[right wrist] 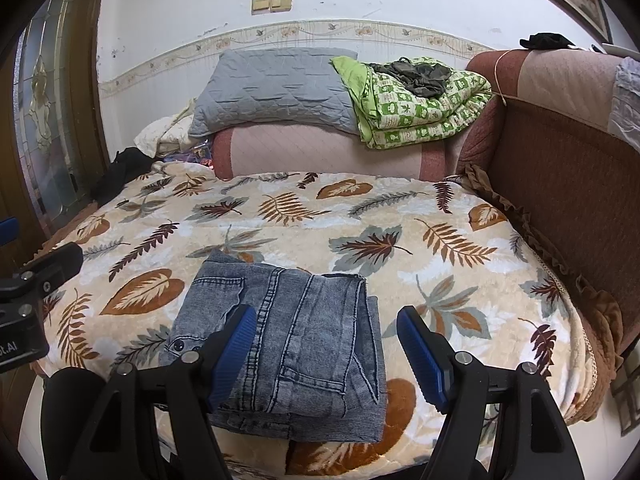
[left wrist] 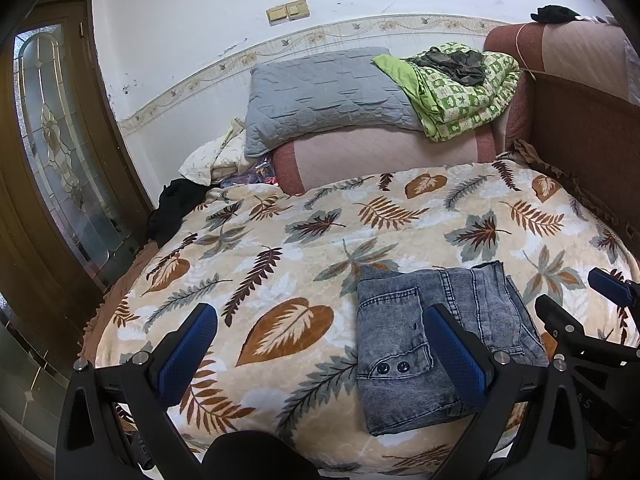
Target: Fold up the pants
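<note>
Grey-blue denim pants [left wrist: 432, 340] lie folded into a compact rectangle on the leaf-patterned blanket [left wrist: 280, 264], near the bed's front edge. They also show in the right wrist view [right wrist: 296, 340]. My left gripper [left wrist: 320, 344] is open and empty, raised above the blanket to the left of the pants; its right finger overlaps the pants in view. My right gripper [right wrist: 326, 348] is open and empty, raised above the pants. The right gripper [left wrist: 580, 300] also shows at the right edge of the left wrist view.
A grey pillow [left wrist: 320, 96] and a green patterned quilt [left wrist: 460, 88] lie on a pink bolster at the far side. A brown padded headboard [right wrist: 560, 160] runs along the right. A wooden glass-panelled door [left wrist: 52, 160] stands at the left. Dark clothes [left wrist: 176, 208] lie at the bed's far left corner.
</note>
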Available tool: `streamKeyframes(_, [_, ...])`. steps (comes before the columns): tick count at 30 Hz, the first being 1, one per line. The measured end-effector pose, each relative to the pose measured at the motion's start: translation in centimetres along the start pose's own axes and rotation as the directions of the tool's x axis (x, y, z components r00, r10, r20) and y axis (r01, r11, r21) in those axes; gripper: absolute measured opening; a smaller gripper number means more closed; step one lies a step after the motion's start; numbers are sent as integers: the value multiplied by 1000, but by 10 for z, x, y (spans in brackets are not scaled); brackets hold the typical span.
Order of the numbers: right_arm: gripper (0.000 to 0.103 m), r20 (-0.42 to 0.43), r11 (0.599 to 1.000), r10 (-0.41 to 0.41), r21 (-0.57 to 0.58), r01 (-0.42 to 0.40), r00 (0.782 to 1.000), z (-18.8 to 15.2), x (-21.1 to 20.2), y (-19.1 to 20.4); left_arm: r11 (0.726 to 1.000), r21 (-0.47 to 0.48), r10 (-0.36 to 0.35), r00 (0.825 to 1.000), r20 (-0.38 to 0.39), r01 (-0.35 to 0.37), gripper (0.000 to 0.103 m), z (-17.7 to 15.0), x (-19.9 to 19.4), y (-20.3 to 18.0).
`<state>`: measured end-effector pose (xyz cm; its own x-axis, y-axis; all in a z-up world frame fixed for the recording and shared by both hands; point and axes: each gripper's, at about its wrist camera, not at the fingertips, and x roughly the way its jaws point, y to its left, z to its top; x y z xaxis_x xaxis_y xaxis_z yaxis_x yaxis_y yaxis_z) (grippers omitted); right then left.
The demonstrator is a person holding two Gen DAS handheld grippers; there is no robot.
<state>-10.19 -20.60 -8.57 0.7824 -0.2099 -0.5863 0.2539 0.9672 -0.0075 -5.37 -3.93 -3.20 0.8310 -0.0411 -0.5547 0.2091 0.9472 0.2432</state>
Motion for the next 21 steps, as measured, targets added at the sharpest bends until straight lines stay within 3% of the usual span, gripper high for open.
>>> streamKeyframes(21, [76, -22, 1000, 2, -12, -3, 1000, 1, 13, 0, 1000, -12, -27, 1000, -10, 27, 103, 0, 10, -4])
